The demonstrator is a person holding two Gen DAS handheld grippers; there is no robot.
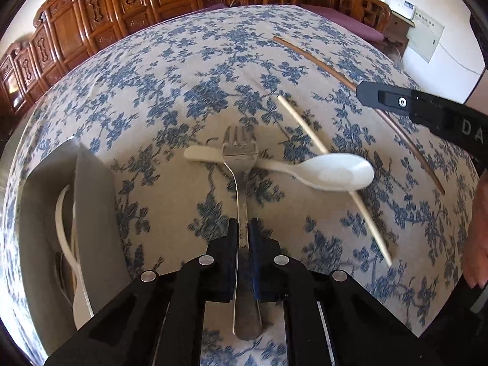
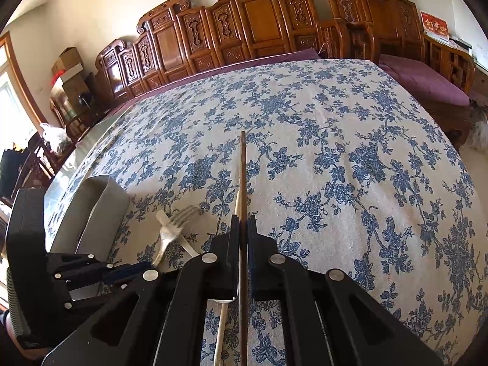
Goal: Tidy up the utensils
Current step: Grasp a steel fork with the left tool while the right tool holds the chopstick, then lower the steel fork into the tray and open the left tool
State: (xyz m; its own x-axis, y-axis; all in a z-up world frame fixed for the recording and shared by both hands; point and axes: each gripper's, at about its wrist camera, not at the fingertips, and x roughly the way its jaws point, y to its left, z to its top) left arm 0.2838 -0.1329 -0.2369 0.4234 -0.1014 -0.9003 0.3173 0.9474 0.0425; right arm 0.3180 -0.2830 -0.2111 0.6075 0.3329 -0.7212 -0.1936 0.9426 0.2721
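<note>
In the left wrist view my left gripper (image 1: pixel 243 228) is shut on the handle of a metal fork (image 1: pixel 239 152). The fork's tines lie across the handle of a white spoon (image 1: pixel 332 172) on the blue-flowered tablecloth. A pale chopstick (image 1: pixel 300 122) lies slantwise under the spoon's bowl. My right gripper (image 2: pixel 243 222) is shut on a dark brown chopstick (image 2: pixel 243 167), which sticks out straight ahead over the cloth. In the left wrist view that brown chopstick (image 1: pixel 308 56) runs under the right gripper (image 1: pixel 363 93) at the upper right.
A grey utensil holder (image 1: pixel 91 201) lies at the left with white utensils inside; it also shows as the holder (image 2: pixel 100 207) in the right wrist view. Carved wooden benches (image 2: pixel 244 30) line the far edge of the table. A hand (image 1: pixel 479 228) shows at the right edge.
</note>
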